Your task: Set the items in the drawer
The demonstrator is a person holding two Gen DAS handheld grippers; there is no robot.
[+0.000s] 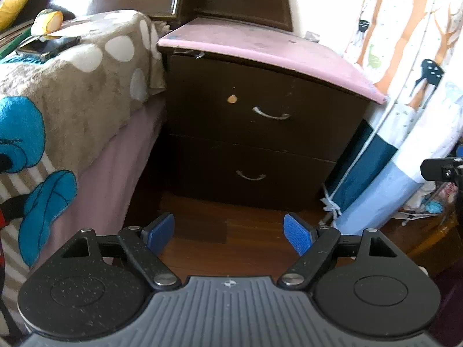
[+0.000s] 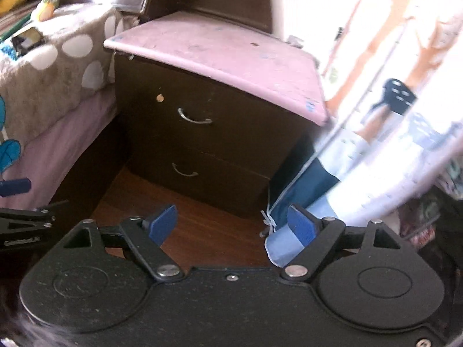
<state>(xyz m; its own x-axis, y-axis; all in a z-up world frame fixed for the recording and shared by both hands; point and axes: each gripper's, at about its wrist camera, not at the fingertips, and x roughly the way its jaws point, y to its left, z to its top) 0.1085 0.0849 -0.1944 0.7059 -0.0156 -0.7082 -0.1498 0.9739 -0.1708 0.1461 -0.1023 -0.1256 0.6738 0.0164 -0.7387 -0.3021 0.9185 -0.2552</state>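
Left wrist view: the left gripper (image 1: 228,232) fills the lower edge, its two blue pads (image 1: 298,234) spread wide apart with nothing between them, only dark wooden floor (image 1: 202,248) behind. Ahead, toward 12 o'clock, stands a dark brown nightstand (image 1: 260,133) with a worn pink top (image 1: 260,46). It has two drawers, both closed: the upper drawer (image 1: 225,86) with a curved metal handle (image 1: 271,114), and the lower drawer (image 1: 289,179) with a similar handle (image 1: 250,175) at the centre of the picture. At 9 to 10 o'clock lies a bed under a tan blanket with white spots (image 1: 75,78). On the blanket, near 10 o'clock, rest a phone (image 1: 47,45) and, just behind it, a yellow and white object (image 1: 47,22) too small to identify. At 2 to 3 o'clock hangs a white curtain printed with orange trees (image 1: 405,37). Part of the right gripper (image 1: 441,169) shows at the 3 o'clock edge.

Right wrist view, somewhat blurred: the right gripper (image 2: 233,225) also has its blue pads (image 2: 302,228) wide apart and holds nothing. The nightstand (image 2: 231,133) sits toward 12 o'clock, both drawers shut, the upper handle (image 2: 193,118) above the lower handle (image 2: 184,171). The phone (image 2: 26,40) lies on the blanket (image 2: 52,72) at 10 o'clock. The left gripper (image 2: 17,202) reaches in at the 9 o'clock edge.
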